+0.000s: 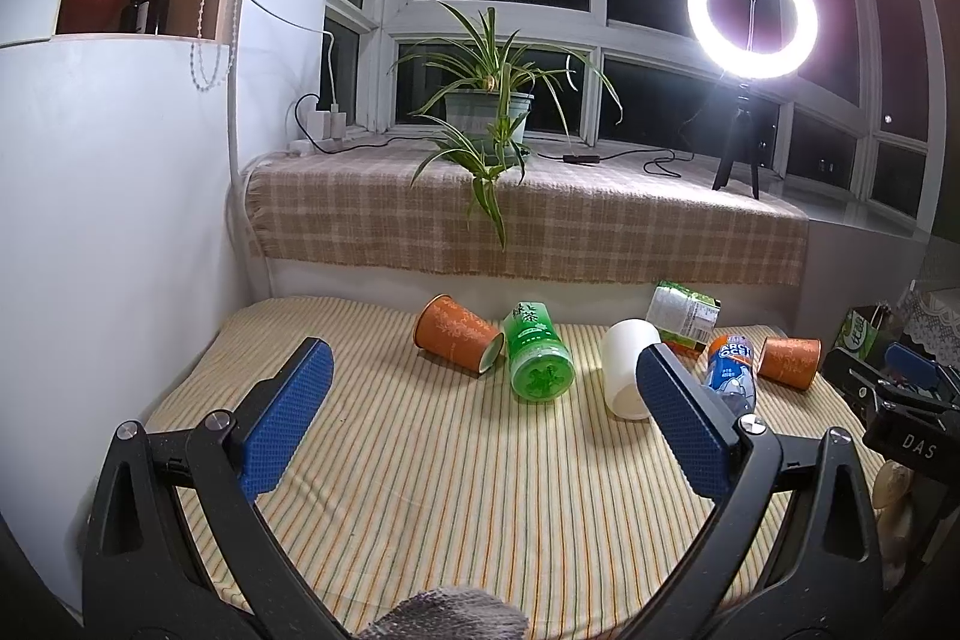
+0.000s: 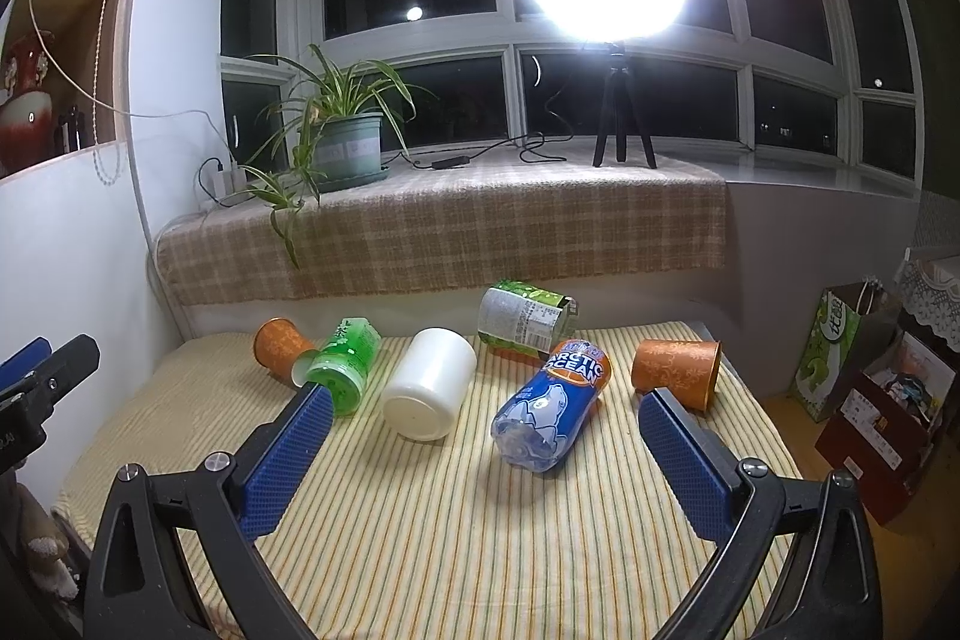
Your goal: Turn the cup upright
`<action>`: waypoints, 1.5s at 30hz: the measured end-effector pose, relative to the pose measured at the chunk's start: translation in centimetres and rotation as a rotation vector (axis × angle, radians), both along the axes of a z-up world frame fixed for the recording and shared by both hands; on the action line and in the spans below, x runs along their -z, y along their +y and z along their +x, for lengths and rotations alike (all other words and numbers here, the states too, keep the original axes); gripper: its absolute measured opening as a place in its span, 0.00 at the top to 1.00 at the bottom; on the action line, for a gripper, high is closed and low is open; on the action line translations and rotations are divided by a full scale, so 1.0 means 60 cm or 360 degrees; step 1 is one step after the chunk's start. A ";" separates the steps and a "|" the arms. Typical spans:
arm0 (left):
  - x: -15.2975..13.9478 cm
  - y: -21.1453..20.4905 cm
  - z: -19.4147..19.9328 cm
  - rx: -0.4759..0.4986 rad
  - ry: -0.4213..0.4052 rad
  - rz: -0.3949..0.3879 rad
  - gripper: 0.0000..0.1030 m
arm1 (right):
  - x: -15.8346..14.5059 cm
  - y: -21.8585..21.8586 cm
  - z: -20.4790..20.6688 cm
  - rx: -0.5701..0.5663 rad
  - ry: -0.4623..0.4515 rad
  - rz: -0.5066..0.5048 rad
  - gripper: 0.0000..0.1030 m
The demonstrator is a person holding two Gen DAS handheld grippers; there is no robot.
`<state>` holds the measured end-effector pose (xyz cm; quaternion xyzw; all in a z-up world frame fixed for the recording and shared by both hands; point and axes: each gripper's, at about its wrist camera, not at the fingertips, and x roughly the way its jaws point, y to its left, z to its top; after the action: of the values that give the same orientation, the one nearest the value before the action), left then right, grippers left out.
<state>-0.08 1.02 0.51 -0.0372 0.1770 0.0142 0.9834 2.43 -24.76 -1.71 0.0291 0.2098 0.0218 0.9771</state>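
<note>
Several cups lie on their sides on the striped tablecloth (image 1: 420, 490). An orange paper cup (image 1: 459, 340) lies at the far left, a green cut bottle cup (image 1: 537, 352) next to it, a white cup (image 1: 627, 370) in the middle, a blue Arctic Ocean cup (image 2: 552, 409), a second orange cup (image 2: 678, 370) at the right, and a green-white one (image 2: 525, 319) at the back. My left gripper (image 1: 483, 430) is open and empty, short of the cups. My right gripper (image 2: 486, 460) is open and empty, just before the blue cup.
A sill with a checked cloth (image 1: 540, 220) runs behind the table, bearing a potted plant (image 1: 489, 112) and a ring light on a tripod (image 1: 750, 16). A white wall (image 1: 120, 220) stands to the left. Bags and boxes (image 2: 870, 388) stand on the floor at the right.
</note>
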 end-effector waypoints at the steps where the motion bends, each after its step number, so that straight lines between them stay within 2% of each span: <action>1: 0.000 0.000 0.000 0.0000 0.0000 0.0001 0.00 | 0.001 -0.001 0.001 0.0001 0.0002 0.0004 0.00; 23: 0.017 -0.005 0.013 0.0039 0.0044 0.0004 0.00 | 0.018 -0.025 0.012 0.0009 0.0087 0.0087 0.00; 35: 0.030 -0.048 0.078 0.0209 0.0175 0.0057 0.00 | 0.040 -0.065 0.007 0.0091 0.0138 0.0122 0.00; 45: 0.032 -0.100 0.123 0.0290 0.0202 0.0116 0.00 | 0.055 -0.111 0.007 0.0178 0.0176 0.0160 0.00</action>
<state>7.28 -4.98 -1.38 0.0158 0.2409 -0.0663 0.9681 2.84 -31.43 -5.01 0.0911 0.2602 -0.0240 0.9610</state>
